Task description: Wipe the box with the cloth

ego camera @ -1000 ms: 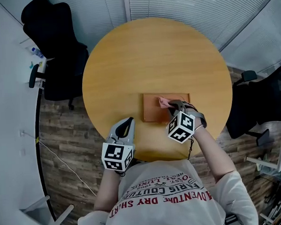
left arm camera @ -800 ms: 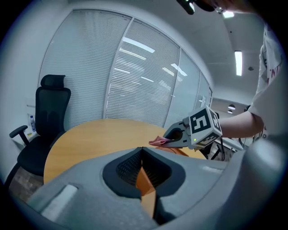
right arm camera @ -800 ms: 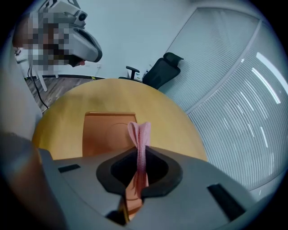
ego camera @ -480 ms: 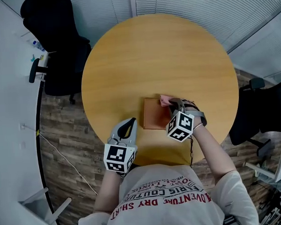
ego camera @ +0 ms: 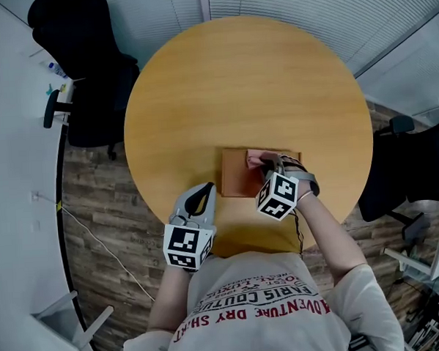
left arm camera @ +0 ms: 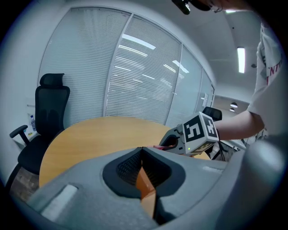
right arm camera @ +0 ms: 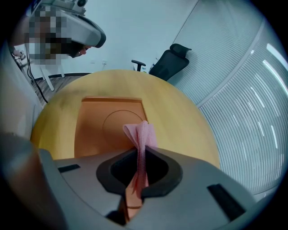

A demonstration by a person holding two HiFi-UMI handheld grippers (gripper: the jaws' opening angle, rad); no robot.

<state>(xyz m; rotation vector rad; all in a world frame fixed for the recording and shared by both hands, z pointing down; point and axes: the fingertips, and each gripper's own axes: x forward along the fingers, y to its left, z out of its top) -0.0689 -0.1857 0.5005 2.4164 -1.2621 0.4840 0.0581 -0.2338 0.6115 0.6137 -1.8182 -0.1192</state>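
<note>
Box point(ego camera: 238, 174), seemingly lidded, beneath cloth point(ego camera: 256, 159)

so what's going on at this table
A person with a gripper in each hand is at the step of wiping a box. The right gripper is shut on a pink cloth, held over the flat orange box on the round table. The left gripper is shut on nothing, by the table's near edge and apart from the box.
</note>
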